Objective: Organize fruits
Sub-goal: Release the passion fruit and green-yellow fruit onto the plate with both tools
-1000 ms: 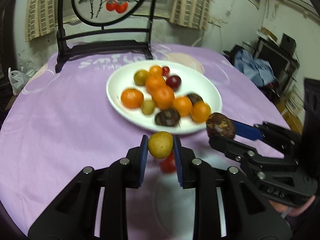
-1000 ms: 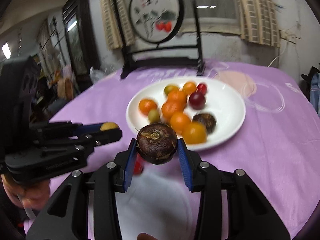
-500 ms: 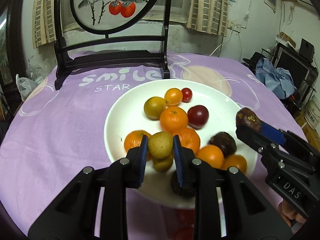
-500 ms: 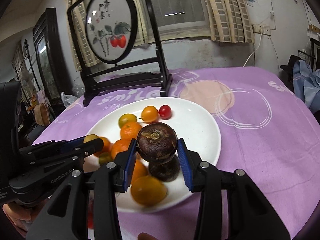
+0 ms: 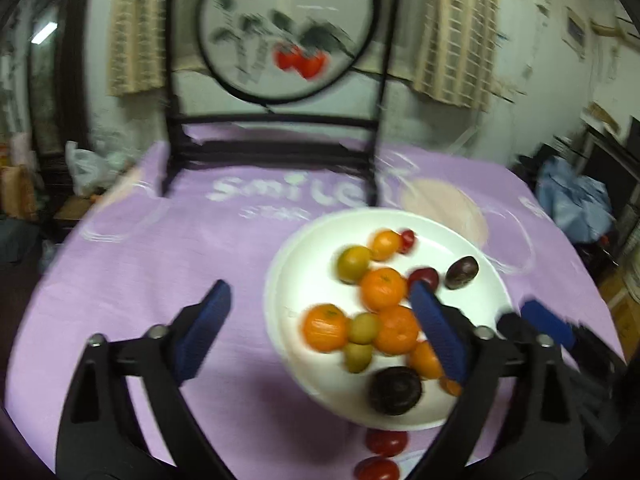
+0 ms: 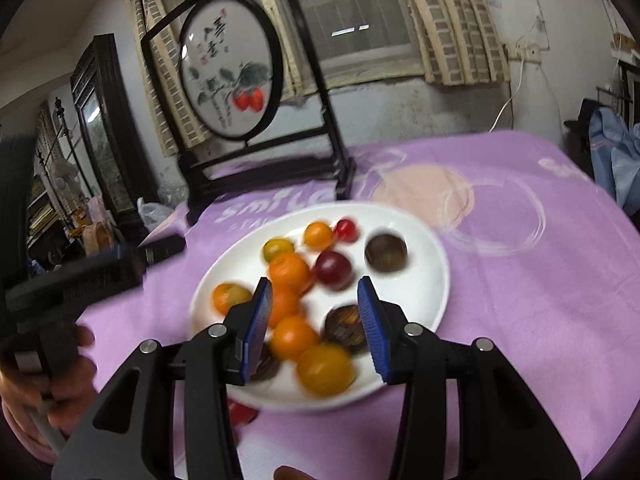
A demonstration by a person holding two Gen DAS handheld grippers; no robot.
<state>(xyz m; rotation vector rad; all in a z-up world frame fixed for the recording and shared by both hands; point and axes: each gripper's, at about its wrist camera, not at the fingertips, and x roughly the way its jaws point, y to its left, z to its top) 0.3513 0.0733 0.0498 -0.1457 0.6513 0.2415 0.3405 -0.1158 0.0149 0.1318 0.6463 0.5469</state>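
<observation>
A white plate (image 5: 316, 280) (image 6: 424, 280) on the purple tablecloth holds several oranges, small green fruits, red fruits and dark brown fruits. My left gripper (image 5: 320, 328) is open and empty above the plate's near left side. My right gripper (image 6: 316, 328) is open and empty above the plate's near edge. A dark brown fruit (image 6: 386, 253) (image 5: 462, 272) lies at the plate's far right. Yellow-green fruits (image 5: 362, 328) lie among the oranges. Two red tomatoes (image 5: 386, 442) lie on the cloth just in front of the plate.
A black-framed round painted screen (image 5: 288, 28) (image 6: 228, 68) stands on the table behind the plate. The right gripper (image 5: 548, 324) shows at the right of the left wrist view; the left gripper (image 6: 100, 276) shows at the left of the right wrist view.
Both grippers opened. The yellow-green fruit left my left gripper and the dark brown fruit left my right gripper; both now lie on the plate. Both grippers pulled back slightly.
</observation>
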